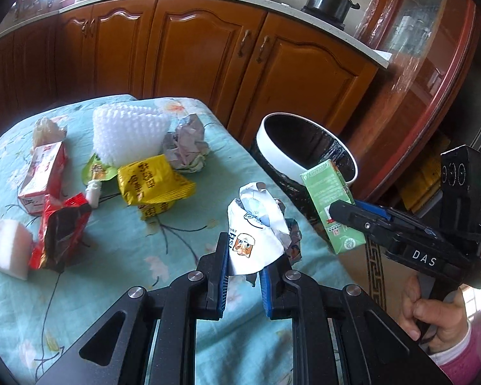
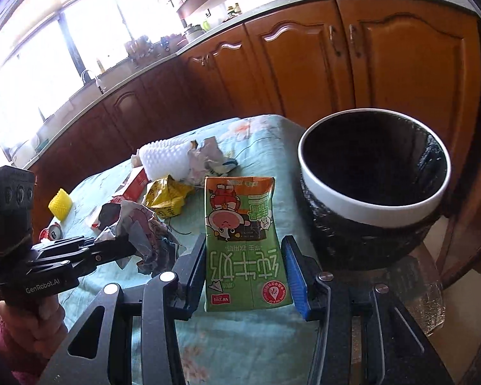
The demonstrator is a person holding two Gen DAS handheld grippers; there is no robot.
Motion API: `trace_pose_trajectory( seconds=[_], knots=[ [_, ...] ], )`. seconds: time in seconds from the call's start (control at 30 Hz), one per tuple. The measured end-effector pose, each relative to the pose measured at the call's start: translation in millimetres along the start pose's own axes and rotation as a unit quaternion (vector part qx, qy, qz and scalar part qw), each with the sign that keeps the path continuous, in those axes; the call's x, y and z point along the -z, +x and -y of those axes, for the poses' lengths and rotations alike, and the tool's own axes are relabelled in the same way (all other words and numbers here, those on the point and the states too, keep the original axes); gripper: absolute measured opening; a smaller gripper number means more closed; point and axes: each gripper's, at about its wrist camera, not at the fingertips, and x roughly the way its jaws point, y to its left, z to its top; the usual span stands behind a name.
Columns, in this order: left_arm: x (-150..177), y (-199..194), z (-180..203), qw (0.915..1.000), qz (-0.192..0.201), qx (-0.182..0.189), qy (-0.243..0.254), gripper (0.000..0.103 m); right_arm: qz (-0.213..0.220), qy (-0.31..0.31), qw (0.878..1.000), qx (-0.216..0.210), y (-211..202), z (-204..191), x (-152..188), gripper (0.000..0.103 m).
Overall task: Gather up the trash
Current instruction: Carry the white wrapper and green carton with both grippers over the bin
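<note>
My left gripper (image 1: 255, 248) is shut on a crumpled white wrapper (image 1: 256, 221) with a cartoon face, held just above the teal floral tablecloth (image 1: 118, 256). In the right wrist view the same gripper (image 2: 125, 247) and wrapper (image 2: 144, 234) appear at the left. My right gripper (image 2: 243, 243) is shut on a green milk carton (image 2: 240, 240), its pads pressing both sides. The carton (image 1: 332, 205) hangs at the table's right edge, close to the bin. The trash bin (image 2: 368, 215) has a white rim and a black liner and stands off the table's right side.
Loose trash lies on the cloth: a yellow packet (image 1: 150, 183), a red wrapper (image 1: 61, 231), a red-and-white carton (image 1: 45, 173), a white foam block (image 1: 6, 247), white foam netting (image 1: 128, 131) and crumpled paper (image 1: 186, 144). Wooden cabinets (image 1: 192, 48) stand behind.
</note>
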Motion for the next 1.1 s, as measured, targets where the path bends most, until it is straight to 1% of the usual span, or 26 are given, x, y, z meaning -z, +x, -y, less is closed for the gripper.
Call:
trace_pose_trajectory(
  seconds=[0.27, 0.5, 0.6, 0.83, 1.1],
  knots=[
    [-30, 39, 28, 0.9994, -0.007, 0.011, 0.032, 0.015, 0.024, 0.024, 0.999, 0.041, -16, 34, -14, 0.046],
    [-61, 69, 46, 0.9982, -0.007, 0.014, 0.058, 0.015, 0.031, 0.05, 0.996, 0.063, -14, 65, -32, 0.046],
    [-76, 86, 51, 0.998, -0.016, 0.015, 0.059, 0.016, 0.036, 0.054, 0.995, 0.073, -12, 76, -44, 0.046],
    [-109, 125, 62, 0.9971, -0.024, 0.003, 0.072, 0.016, 0.027, 0.063, 0.993, 0.096, -1, 100, -60, 0.046],
    [-132, 172, 72, 0.9965, -0.042, -0.007, 0.073, 0.016, 0.012, 0.063, 0.992, 0.108, 15, 118, -71, 0.046]
  ],
)
